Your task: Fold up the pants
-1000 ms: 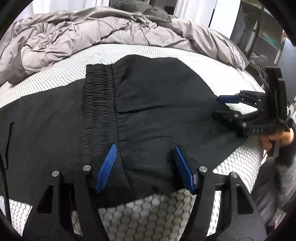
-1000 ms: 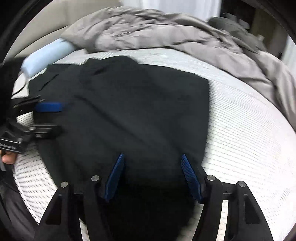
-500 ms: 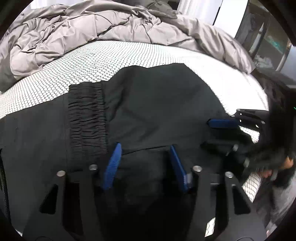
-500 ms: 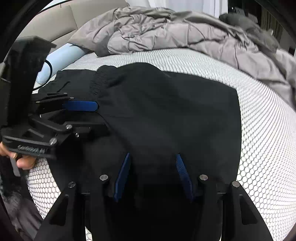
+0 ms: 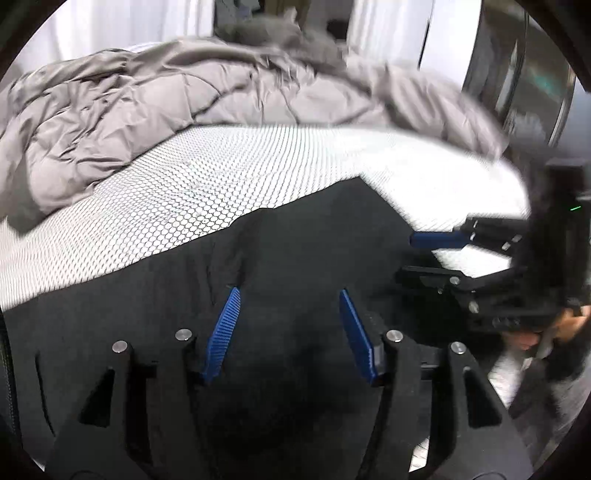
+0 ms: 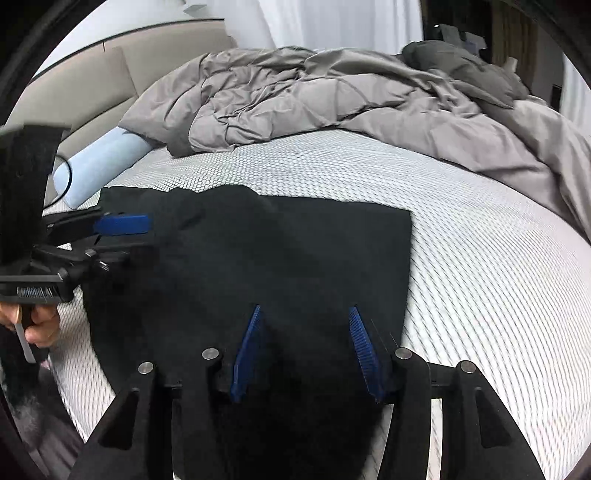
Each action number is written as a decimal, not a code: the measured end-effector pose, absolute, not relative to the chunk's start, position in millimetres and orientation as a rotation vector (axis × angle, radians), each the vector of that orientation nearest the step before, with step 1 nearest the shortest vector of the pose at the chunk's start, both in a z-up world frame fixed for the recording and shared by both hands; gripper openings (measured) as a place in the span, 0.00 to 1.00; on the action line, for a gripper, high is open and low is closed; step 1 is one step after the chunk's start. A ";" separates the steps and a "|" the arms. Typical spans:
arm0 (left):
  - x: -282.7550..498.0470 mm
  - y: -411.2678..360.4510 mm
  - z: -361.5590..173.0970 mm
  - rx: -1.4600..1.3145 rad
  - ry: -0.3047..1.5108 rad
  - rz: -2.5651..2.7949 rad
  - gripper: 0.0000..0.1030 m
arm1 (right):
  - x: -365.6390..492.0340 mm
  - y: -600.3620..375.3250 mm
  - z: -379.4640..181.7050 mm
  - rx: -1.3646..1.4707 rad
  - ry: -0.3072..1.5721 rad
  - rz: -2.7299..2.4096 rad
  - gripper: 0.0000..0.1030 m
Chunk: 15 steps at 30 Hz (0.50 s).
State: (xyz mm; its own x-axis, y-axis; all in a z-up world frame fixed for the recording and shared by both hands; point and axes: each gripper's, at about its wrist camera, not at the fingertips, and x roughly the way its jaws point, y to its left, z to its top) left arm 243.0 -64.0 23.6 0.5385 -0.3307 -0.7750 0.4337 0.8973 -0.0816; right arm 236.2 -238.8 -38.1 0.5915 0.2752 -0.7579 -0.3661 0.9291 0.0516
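Two grippers work over black pants spread flat on a bed. The mattress wears a white cover with a fine honeycomb pattern, and the pants lie along its near edge. A rumpled grey duvet is heaped across the far side, with a pale blue bolster at the beige headboard and white curtains behind. The left gripper hangs low over the cloth with its blue pads spread wide; whether any fabric is caught between them cannot be told. The right gripper sits likewise, jaws well apart above the dark fabric near the pants' square corner. A hand holds the left gripper's handle at the bedside.
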 end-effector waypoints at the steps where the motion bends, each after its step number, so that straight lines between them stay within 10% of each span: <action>1: 253.8 -67.5 15.6 0.147 0.930 -0.431 0.52 | 245.3 -232.3 -41.0 -0.139 0.875 0.381 0.49; 15: 261.1 -18.0 6.0 0.036 0.971 -0.477 0.36 | 274.5 -261.2 -65.1 -0.258 0.976 0.228 0.51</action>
